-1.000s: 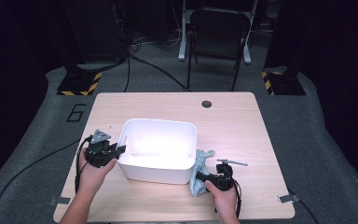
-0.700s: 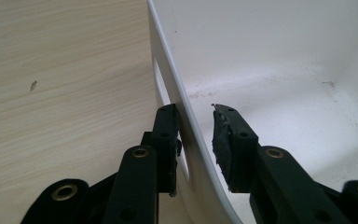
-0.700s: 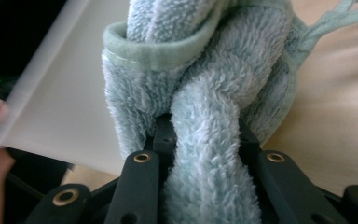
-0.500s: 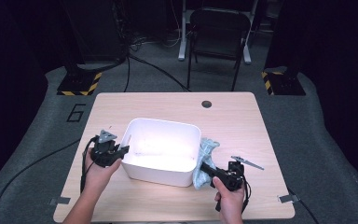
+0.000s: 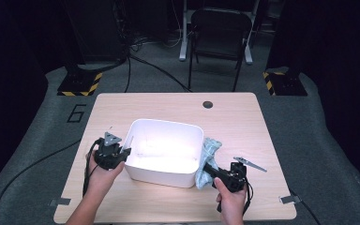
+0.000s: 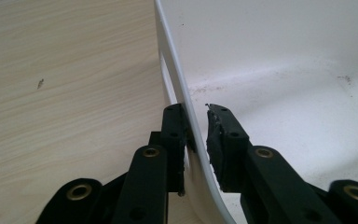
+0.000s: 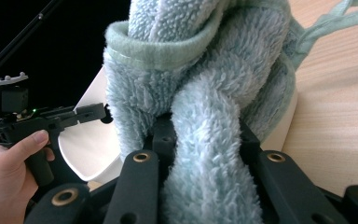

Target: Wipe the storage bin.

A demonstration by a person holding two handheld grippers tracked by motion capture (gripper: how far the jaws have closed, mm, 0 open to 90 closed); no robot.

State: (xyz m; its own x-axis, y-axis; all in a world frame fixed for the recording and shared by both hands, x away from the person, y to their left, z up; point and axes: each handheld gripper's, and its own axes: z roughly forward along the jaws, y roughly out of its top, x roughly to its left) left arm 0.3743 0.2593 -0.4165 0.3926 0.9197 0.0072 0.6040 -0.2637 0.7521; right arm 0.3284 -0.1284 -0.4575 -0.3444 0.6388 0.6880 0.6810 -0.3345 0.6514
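Observation:
A white plastic bin [image 5: 166,123] stands in the middle of the table. My left gripper [image 5: 124,152] is at its left wall. In the left gripper view the jaws [image 6: 196,112] straddle that wall [image 6: 172,70], one outside and one inside. They have just been closing, and a thin gap still shows at the inner pad. My right gripper [image 5: 206,166] is shut on a pale blue fluffy towel [image 5: 208,150], held up against the bin's right rim. In the right gripper view the towel [image 7: 205,60] bunches over the jaws [image 7: 205,126].
The light wooden table [image 5: 243,117] has a round cable hole [image 5: 208,104] at the back. A chair [image 5: 219,28] stands beyond the table. Striped floor blocks [image 5: 79,86] lie at both far corners. The other hand and its gripper [image 7: 105,112] appear past the bin in the right gripper view.
My right gripper has lifted the towel from beside the bin up to its right rim. The left gripper's jaws have narrowed around the bin's left wall.

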